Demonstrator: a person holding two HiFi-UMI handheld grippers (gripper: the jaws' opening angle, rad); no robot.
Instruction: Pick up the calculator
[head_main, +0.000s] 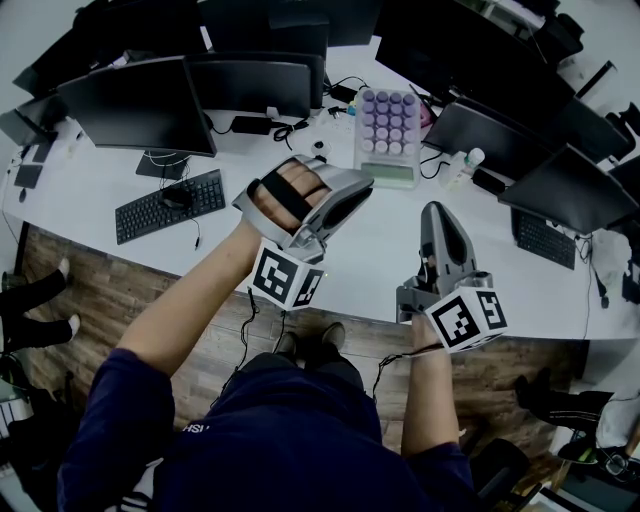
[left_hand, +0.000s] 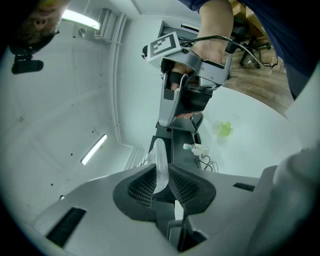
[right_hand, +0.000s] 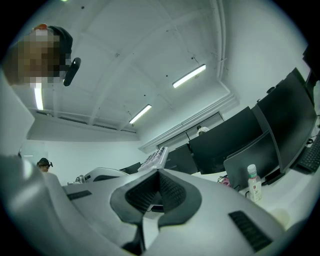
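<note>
The calculator (head_main: 389, 136) is white with purple keys and is held up over the white desk (head_main: 370, 265), keys facing up. My left gripper (head_main: 364, 183) is shut on its near edge. In the left gripper view the calculator (left_hand: 160, 165) shows edge-on as a thin pale slab between the pads. The right gripper view shows its keys (right_hand: 156, 158) just past my own jaws. My right gripper (head_main: 437, 210) hangs to the right of it over the desk's front part, jaws shut and empty. It also appears in the left gripper view (left_hand: 165, 122).
Dark monitors line the back of the desk. A black keyboard (head_main: 170, 205) lies at the left and another (head_main: 545, 240) at the right. A small white bottle (head_main: 466, 160) stands to the right of the calculator. Cables trail behind it.
</note>
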